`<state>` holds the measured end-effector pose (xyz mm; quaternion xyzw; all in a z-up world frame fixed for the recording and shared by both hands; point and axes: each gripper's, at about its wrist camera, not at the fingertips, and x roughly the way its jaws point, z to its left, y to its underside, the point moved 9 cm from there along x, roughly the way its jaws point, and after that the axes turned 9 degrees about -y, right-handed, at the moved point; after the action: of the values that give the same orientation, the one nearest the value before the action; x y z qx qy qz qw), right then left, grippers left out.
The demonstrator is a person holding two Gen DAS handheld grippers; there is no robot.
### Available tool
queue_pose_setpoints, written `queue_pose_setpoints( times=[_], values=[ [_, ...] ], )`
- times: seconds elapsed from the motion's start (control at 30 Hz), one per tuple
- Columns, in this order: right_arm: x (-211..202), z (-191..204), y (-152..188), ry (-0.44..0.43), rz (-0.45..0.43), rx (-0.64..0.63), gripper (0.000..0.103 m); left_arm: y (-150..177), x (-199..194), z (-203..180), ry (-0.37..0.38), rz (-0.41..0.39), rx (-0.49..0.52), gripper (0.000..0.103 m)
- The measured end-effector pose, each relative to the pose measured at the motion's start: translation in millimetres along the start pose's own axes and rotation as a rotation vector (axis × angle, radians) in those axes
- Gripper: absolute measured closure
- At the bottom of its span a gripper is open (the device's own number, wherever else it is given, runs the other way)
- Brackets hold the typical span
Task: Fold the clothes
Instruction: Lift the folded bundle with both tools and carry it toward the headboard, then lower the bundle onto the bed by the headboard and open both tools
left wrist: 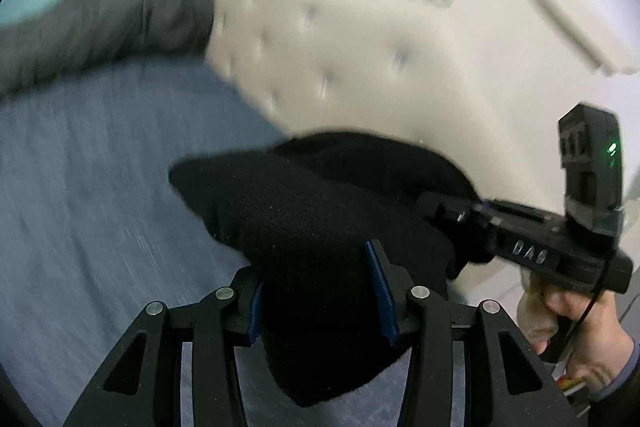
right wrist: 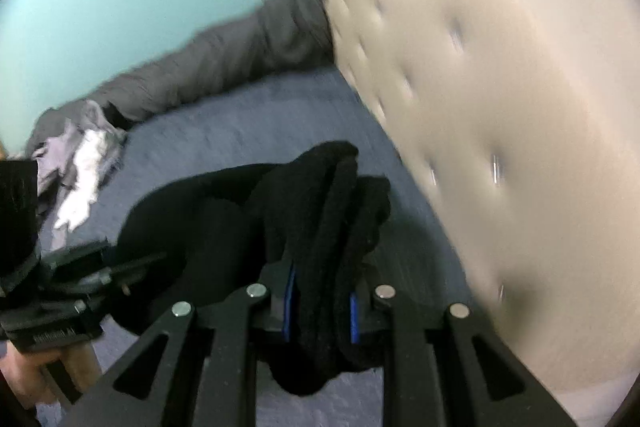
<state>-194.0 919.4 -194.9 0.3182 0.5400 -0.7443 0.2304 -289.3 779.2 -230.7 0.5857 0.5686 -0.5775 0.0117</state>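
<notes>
Black garment [left wrist: 320,227], soft, thick and limp, hangs bunched above the bed [left wrist: 100,167]; my left gripper [left wrist: 320,307] and right gripper [right wrist: 320,307] fingers both pinch it. I'd regrip at edges.

You've got one black garment [left wrist: 320,219], thick fuzzy knit, lifted off the blue bedspread and hanging bunched between two held points. From the left wrist view it reads as a broad dark mass: one rounded corner pokes out to the left, and the lower edge droops down below the held point. From the right wrist view the same black garment [right wrist: 336,211] is gathered into several upright folds and ridges, layers stacked side by side, with a wider slack loop sagging off to the left. Not flat anywhere, no clean crease visible. Garment type can't be told; background is motion-blurred.
</notes>
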Motion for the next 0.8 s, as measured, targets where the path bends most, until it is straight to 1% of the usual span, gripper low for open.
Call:
queue_pose_setpoints(
  times=[0.1,0.2,0.3,0.4,0.5,0.53,0.6,0.67,0.7,0.73,0.8],
  values=[
    [24.8,-23.6,40.2,0.017,0.079,0.043,0.084,36.6,34.6,-2.9,0.013,0.093,-0.033,0.055],
    [30.3,-41.5,64.8,0.015,0.116,0.070,0.084,56.9,46.6,-9.6,0.028,0.141,-0.037,0.055],
    [28.1,-51.9,74.8,0.000,0.130,0.102,0.084,70.6,48.9,-11.8,0.046,0.167,-0.085,0.055],
    [24.6,-54.1,77.7,-0.002,0.138,0.111,0.084,79.2,48.2,-13.2,0.062,0.186,-0.135,0.055],
    [23.0,-57.0,80.6,-0.004,0.157,0.139,0.084,88.2,49.6,-11.4,0.068,0.207,-0.141,0.053],
    [23.6,-58.3,84.1,-0.005,0.171,0.149,0.083,94.2,51.6,-5.8,0.067,0.231,-0.152,0.051],
    [22.6,-62.1,93.0,-0.006,0.194,0.174,0.080,104.1,52.3,3.8,0.075,0.272,-0.176,0.050],
    [15.7,-70.0,97.5,-0.002,0.186,0.209,0.076,106.7,41.2,13.4,0.071,0.263,-0.167,0.050],
    [10.7,-74.6,98.0,0.005,0.174,0.226,0.072,106.5,35.3,16.8,0.064,0.256,-0.153,0.050],
    [2.8,-79.4,94.7,0.018,0.148,0.238,0.070,105.0,26.9,20.9,0.051,0.245,-0.139,0.050],
    [-15.7,-84.1,83.6,0.029,0.073,0.249,0.070,98.3,13.5,24.9,0.035,0.207,-0.117,0.050]
  ],
)
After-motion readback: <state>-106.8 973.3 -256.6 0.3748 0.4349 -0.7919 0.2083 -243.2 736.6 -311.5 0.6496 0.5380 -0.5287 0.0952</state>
